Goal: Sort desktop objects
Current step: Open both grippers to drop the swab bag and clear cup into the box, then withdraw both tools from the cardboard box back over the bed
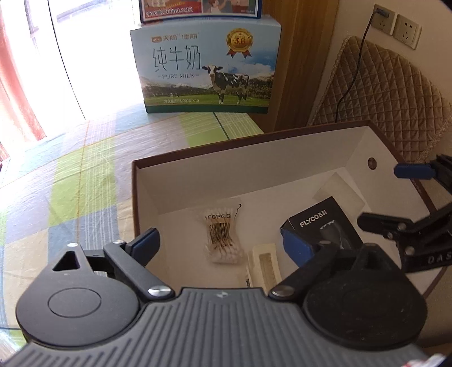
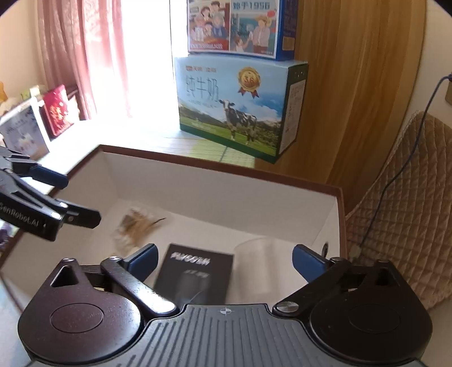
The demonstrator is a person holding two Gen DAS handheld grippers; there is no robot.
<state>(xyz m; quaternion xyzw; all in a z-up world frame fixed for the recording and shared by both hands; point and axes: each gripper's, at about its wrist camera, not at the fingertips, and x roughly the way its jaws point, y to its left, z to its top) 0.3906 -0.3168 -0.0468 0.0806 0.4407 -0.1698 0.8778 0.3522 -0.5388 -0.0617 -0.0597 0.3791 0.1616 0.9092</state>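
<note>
**Both grippers held wide over the open storage box**

Your left gripper [image 1: 224, 241] hung over the left part of the brown-rimmed box [image 1: 197, 146] with its blue-padded fingers [image 1: 147, 244] spread wide and nothing between them. Beyond it to the left, its camera showed the checked tablecloth [image 1: 70, 175]. Inside the box, on the white floor, the packet of cotton swabs [image 1: 223, 234] lay flat, marked "100PCS". Just right of the packet sat a small cream tray [image 1: 264, 264], seen only in this view. Further right lay the black FLYCO carton [image 1: 322, 223], with a white block [image 1: 341, 194] just behind it. At the far right edge, your right gripper [image 1: 395, 194] reached in, jaws apart.

The right wrist camera was motion-blurred. Your left gripper [image 2: 82, 197] entered from the left edge, open. The swab packet [image 2: 135, 225] was a smear there, and the black carton [image 2: 195, 273] lay between the fingers of your right gripper [image 2: 224, 261], which were wide and touched nothing. This view alone showed a clear cup-like shape [image 2: 260, 254] just right of the carton; too blurred to name. Behind the box stood the milk carton [image 2: 237, 107], with a second printed box [image 2: 240, 25] stacked on it, and a quilted cushion [image 2: 409, 197] at the right.
</note>
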